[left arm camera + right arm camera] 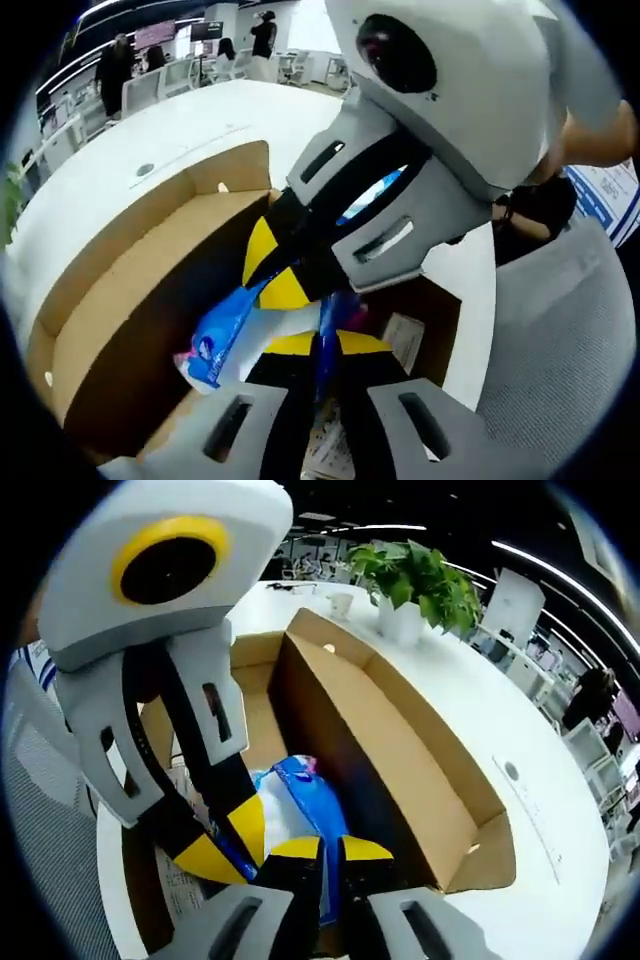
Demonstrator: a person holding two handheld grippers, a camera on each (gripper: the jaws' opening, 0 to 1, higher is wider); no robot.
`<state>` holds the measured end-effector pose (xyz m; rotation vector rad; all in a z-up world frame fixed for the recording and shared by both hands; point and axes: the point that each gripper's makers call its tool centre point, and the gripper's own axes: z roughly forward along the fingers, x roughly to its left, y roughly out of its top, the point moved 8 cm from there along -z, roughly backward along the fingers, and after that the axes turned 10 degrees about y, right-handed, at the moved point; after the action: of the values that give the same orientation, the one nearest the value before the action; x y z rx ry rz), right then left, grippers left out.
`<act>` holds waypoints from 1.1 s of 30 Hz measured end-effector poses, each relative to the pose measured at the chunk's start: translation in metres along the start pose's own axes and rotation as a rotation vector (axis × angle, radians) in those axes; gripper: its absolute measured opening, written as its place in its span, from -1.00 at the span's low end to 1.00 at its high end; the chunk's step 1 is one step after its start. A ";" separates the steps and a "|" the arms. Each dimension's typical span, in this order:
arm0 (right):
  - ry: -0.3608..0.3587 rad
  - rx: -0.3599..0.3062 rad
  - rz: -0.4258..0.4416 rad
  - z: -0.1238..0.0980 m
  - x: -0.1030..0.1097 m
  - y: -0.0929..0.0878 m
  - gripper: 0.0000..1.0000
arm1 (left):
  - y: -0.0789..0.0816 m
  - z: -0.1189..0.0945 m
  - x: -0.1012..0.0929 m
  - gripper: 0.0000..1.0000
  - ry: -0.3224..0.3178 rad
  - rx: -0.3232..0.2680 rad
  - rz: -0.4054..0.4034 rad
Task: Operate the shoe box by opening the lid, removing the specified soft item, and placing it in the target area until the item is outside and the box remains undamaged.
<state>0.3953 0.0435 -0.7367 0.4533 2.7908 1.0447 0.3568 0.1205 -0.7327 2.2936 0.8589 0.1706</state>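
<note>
An open cardboard shoe box point(130, 280) lies on a white table, its lid point(400, 770) folded back and standing. A soft blue and white plastic packet point(295, 800) hangs over the box's inside. My right gripper point(332, 848) is shut on one part of it, a blue strip pinched between its yellow-tipped jaws. My left gripper point(318, 345) is shut on the same packet point(215, 340), with blue film running between its jaws. The right gripper point(270, 270) reaches in from the upper right of the left gripper view; the left gripper point(228, 845) stands close beside the right one.
Printed paper point(185, 890) lies in the box bottom. A potted plant point(415, 580) and a white cup point(340, 605) stand at the table's far end. A grey chair point(560, 340) is beside the table point(540, 780). People stand at desks far off.
</note>
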 end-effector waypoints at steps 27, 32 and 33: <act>-0.015 -0.115 -0.008 -0.028 -0.003 0.030 -1.00 | 0.014 -0.035 -0.006 -1.00 -0.006 -0.050 -0.027; -0.011 -0.140 0.008 -0.035 -0.003 0.037 -1.00 | 0.021 -0.046 -0.010 -1.00 -0.002 -0.053 -0.010; -0.013 -0.145 0.009 -0.037 -0.002 0.038 -1.00 | 0.023 -0.048 -0.010 -1.00 0.000 -0.052 -0.009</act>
<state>0.3983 0.0470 -0.6836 0.4538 2.6804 1.2302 0.3451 0.1279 -0.6808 2.2408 0.8550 0.1868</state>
